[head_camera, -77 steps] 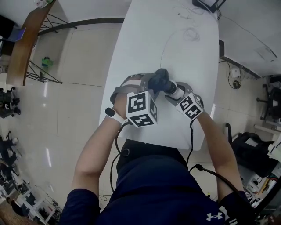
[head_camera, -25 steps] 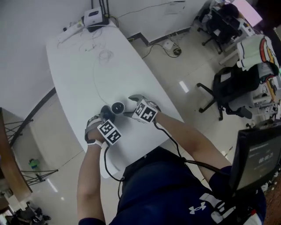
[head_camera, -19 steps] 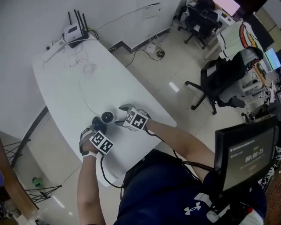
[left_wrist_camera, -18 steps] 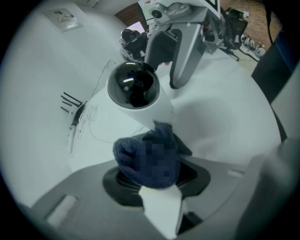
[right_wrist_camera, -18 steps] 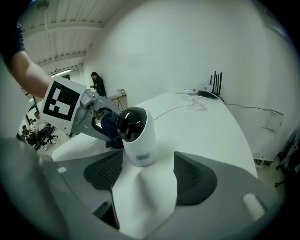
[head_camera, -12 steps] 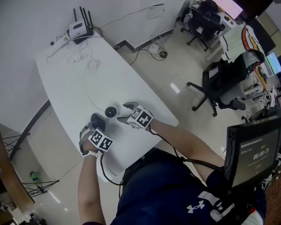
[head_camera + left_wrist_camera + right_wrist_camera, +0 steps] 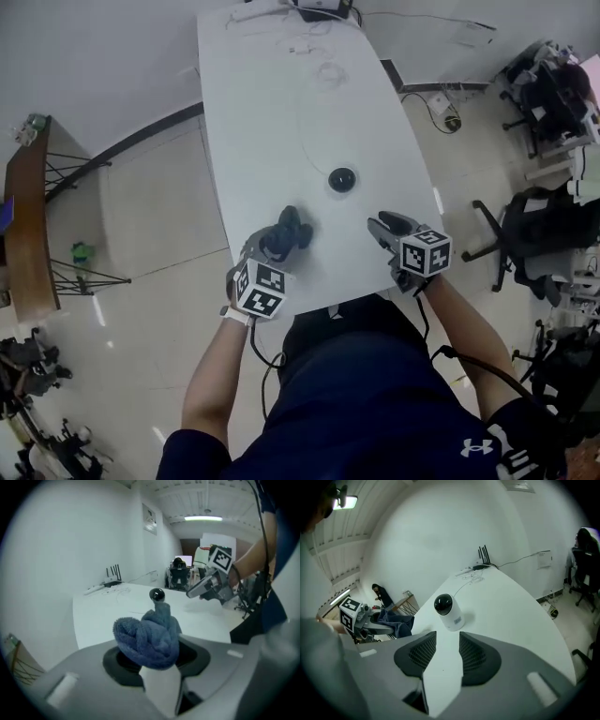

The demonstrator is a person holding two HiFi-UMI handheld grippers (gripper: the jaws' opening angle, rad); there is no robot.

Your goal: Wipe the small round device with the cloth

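Blue terry, bunched: the cloth (image 7: 147,637). We find it clamped in the left gripper (image 7: 272,251), whose jaws are drawn in on the wad so that its folds bulge over both pads. In the head view this item hangs over the near end of the table (image 7: 281,122), on the person's left.

Grey plastic with ribbed black pads: the right gripper (image 7: 443,654). It is over the same near end on the person's right, well apart from the left one. We note its jaws closing, with a narrow gap between the pads. Only bare tabletop shows through that gap; nothing is between them.

White body with a glossy black domed top: the small round device (image 7: 342,179). We record it upright on the table, beyond both grippers and touched by neither. In the right gripper view it stands just past the jaw tips. In the left gripper view it shows above the cloth, farther off. A small label on its side is too small to read.

Thin cable (image 7: 323,70): loosely coiled on the tabletop past the device.

Router (image 7: 319,7) with upright antennas: at the table's far end, by the wall.
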